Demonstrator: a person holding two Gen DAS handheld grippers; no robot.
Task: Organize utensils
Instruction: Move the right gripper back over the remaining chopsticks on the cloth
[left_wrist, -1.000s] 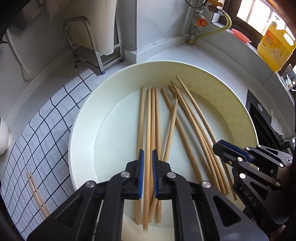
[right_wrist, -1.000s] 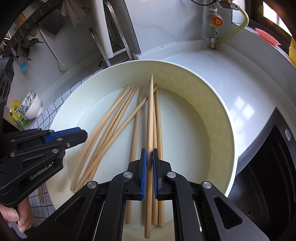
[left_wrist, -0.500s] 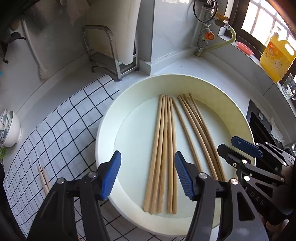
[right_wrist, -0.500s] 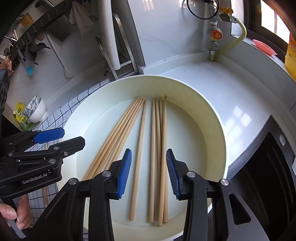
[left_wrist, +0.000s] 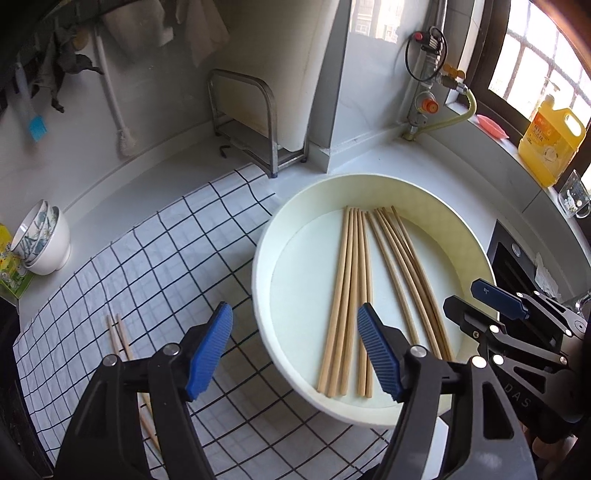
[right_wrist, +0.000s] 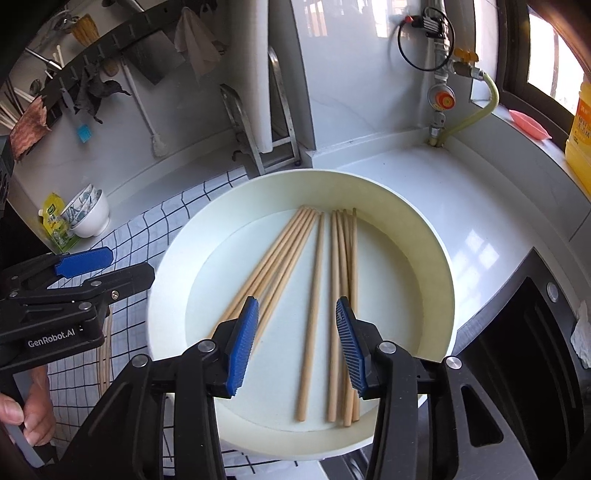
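A round white basin (left_wrist: 424, 188) (right_wrist: 417, 236) holds several wooden chopsticks, a straight bundle (left_wrist: 351, 288) and a fanned bundle (left_wrist: 406, 266). My left gripper (left_wrist: 293, 317) hangs above the basin's near-left rim. Its jaws are opening, with nothing between the blue pads (left_wrist: 210, 350). My right gripper (right_wrist: 297, 306) hovers over the near part of the basin, above the chopsticks (right_wrist: 314, 302). Its jaws are opening too and grip nothing. Each gripper shows in the other's view: right gripper (left_wrist: 461, 295), left gripper (right_wrist: 129, 263). A pair of chopsticks (left_wrist: 120, 339) lies on the checked cloth.
The black-and-white checked cloth (left_wrist: 166, 251) lies left of the basin. Stacked bowls (left_wrist: 44, 240) stand at the far left, with a metal rack (left_wrist: 255, 122) behind. A yellow bottle (left_wrist: 550, 144) stands on the sill. A black stove (left_wrist: 517, 266) borders the right. A hand (right_wrist: 29, 417) holds the left gripper.
Both grippers were shut on chopsticks in the basin. They have let go, opened wide and drawn up and back. The chopsticks now lie flat in two bundles.
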